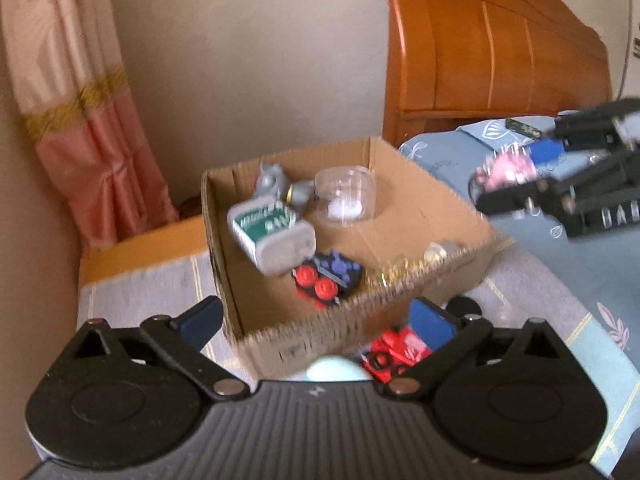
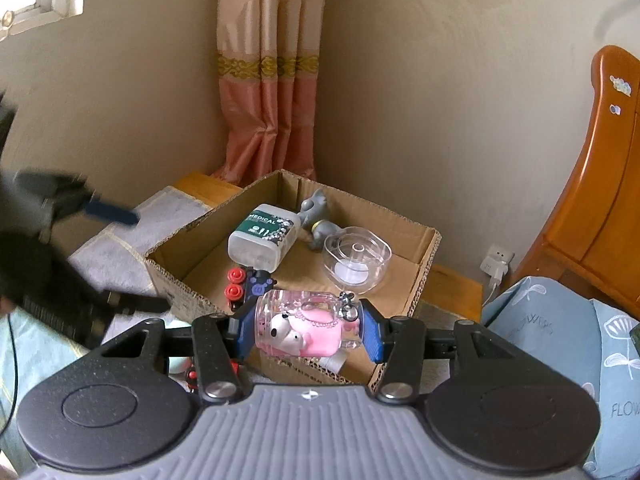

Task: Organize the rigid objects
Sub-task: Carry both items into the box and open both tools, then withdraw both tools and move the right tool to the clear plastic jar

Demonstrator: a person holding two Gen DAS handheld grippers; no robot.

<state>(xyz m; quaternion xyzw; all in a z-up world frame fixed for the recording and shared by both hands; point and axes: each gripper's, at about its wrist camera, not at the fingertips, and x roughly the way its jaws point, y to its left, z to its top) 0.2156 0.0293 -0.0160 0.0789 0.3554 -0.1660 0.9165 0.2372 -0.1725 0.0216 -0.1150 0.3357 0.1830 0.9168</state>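
Observation:
An open cardboard box (image 1: 404,288) (image 2: 424,248) holds a white medical bottle (image 1: 272,232) (image 2: 262,240), a grey figurine (image 1: 276,184) (image 2: 316,216), a clear plastic tub (image 1: 346,196) (image 2: 356,260), a red and black toy (image 1: 328,280) (image 2: 248,284) and a gold chain (image 1: 400,268). My left gripper (image 1: 316,320) stands open and holds nothing, just before the box's near wall. A red toy (image 1: 396,350) lies outside the box by its right finger. My right gripper (image 2: 310,330) (image 1: 520,176) is shut on a clear pink case with a puppy charm (image 2: 304,328), over the box's near edge.
The box sits on a grey cloth (image 1: 148,288) over a wooden bedside cabinet (image 2: 460,288). Blue floral bedding (image 1: 580,280) (image 2: 560,336) lies to the right, with a wooden headboard (image 1: 500,48) behind. A pink curtain (image 2: 268,120) hangs in the corner. A wall socket (image 2: 496,264) is low on the wall.

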